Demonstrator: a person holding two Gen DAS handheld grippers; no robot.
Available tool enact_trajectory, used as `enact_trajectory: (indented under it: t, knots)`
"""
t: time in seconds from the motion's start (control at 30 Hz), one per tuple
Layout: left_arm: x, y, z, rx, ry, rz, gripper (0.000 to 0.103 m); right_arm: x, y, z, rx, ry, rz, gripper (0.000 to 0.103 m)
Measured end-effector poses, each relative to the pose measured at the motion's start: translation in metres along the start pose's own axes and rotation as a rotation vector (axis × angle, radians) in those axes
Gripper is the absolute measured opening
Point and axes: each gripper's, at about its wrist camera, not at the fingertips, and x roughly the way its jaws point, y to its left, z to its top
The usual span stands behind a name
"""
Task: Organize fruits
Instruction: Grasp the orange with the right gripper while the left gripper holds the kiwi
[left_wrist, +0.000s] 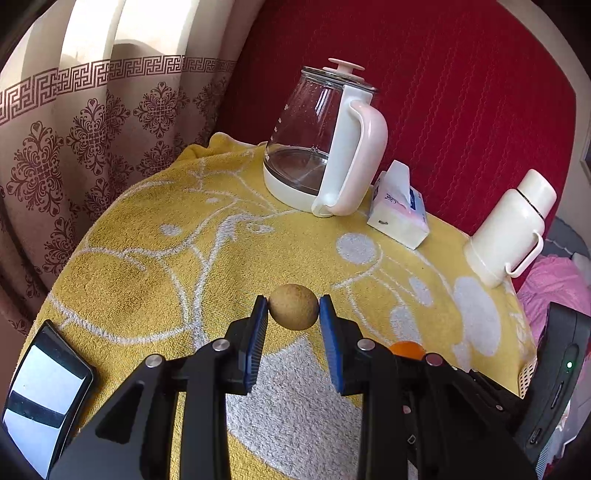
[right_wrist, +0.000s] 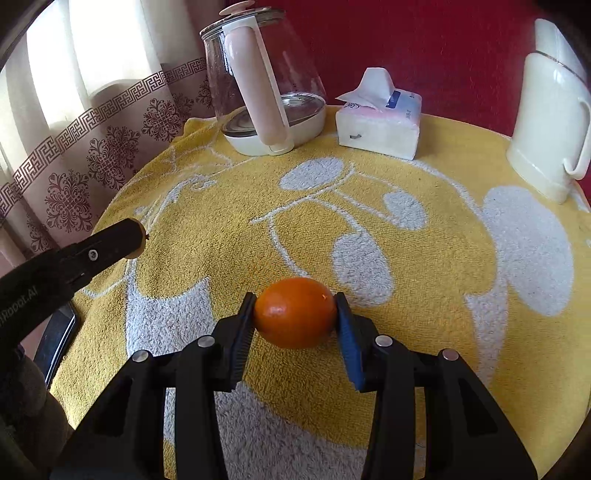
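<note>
Holding small brown fruit in left gripper, orange in right gripper; both light, round, slippery; I clamp mid-girth, gently.

Partial white lettering ending "Robot.AI" on the left tool's black body, tissue pack print too blurred to read

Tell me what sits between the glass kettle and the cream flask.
A tissue pack lies on the yellow towel between the glass kettle and cream flask; both wrist views show it.
</note>
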Motion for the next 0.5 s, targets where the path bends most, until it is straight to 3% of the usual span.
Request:
enact_trajectory:
  t: [0.5]
  knots:
    - [-0.007,-0.037,-0.018,0.131,-0.027,-0.004,0.029,-0.059,-0.045,-0.033,0.116,-0.060,-0.034,0.044]
